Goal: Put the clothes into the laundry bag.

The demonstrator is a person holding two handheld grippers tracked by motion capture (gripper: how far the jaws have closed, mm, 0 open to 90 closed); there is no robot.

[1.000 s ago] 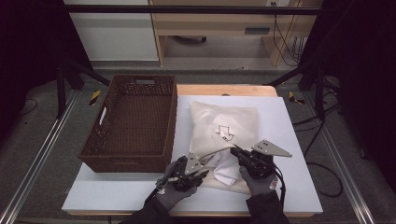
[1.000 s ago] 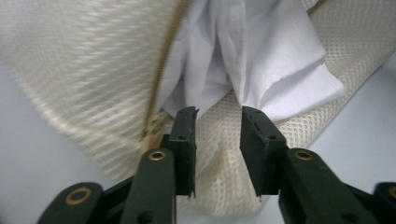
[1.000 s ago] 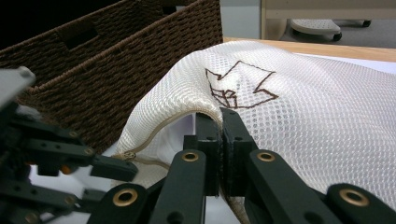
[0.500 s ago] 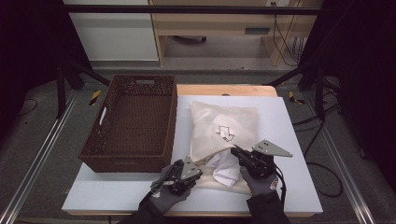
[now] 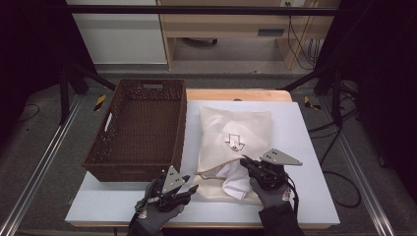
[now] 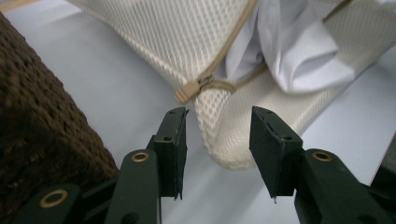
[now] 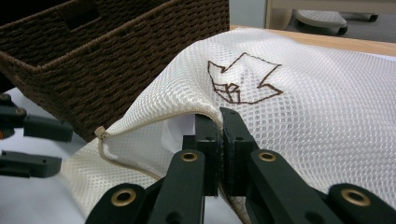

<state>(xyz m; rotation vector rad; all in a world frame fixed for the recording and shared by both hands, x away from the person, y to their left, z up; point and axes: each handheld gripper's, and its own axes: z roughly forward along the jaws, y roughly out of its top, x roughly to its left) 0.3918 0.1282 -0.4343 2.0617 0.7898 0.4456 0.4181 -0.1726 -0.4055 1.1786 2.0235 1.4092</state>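
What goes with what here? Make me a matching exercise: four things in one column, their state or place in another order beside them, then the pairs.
Things:
1. left gripper
2. right gripper
3. basket
4. white cloth

States or places:
A. dark brown, standing empty at the table's left
B. pokes out of the mesh bag's open mouth
C. jaws apart, a corner of the bag between them, having just opened
D. shut on the bag's top edge, lifting it

Pairs: 1-C, 2-D, 3-A, 4-B
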